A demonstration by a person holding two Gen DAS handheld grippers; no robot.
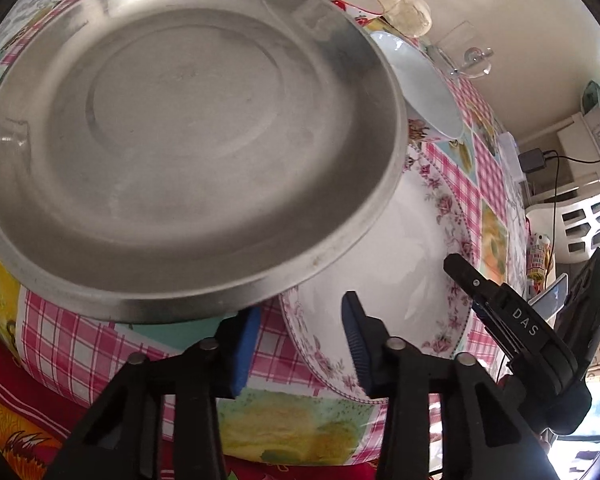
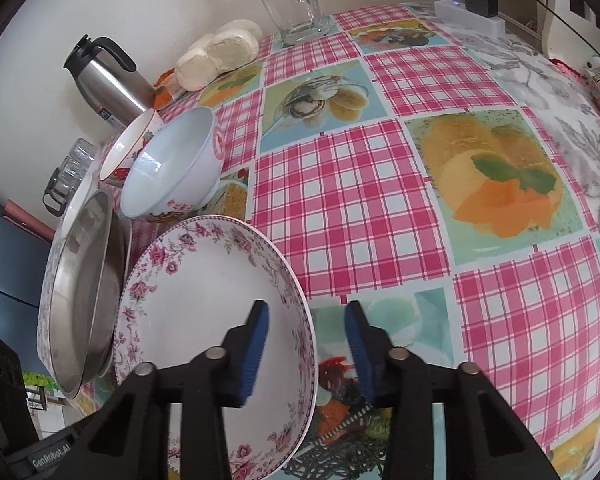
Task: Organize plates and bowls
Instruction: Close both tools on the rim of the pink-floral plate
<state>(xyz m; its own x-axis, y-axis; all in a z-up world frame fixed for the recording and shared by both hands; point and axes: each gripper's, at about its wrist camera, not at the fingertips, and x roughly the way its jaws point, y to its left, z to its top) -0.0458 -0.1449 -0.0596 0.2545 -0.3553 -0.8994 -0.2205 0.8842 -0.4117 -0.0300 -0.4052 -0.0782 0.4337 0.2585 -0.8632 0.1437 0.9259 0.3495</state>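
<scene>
A large steel plate (image 1: 188, 140) fills the left wrist view, lying on the checked tablecloth. A white floral-rimmed plate (image 1: 412, 280) lies beside it, partly under its edge. My left gripper (image 1: 300, 320) is open and empty, just in front of both plates. In the right wrist view the floral plate (image 2: 204, 304) is in front, the steel plate (image 2: 84, 292) to its left. My right gripper (image 2: 306, 320) is open, its jaws astride the floral plate's right rim, not closed on it. A pale blue bowl (image 2: 176, 164) and a strawberry bowl (image 2: 128, 152) stand behind.
A steel thermos jug (image 2: 104, 76), round breads (image 2: 220, 54) and a glass mug (image 2: 296, 10) stand by the wall. A white power strip with a charger (image 2: 472, 12) lies at the far table edge. The right gripper's body (image 1: 540, 332) shows in the left wrist view.
</scene>
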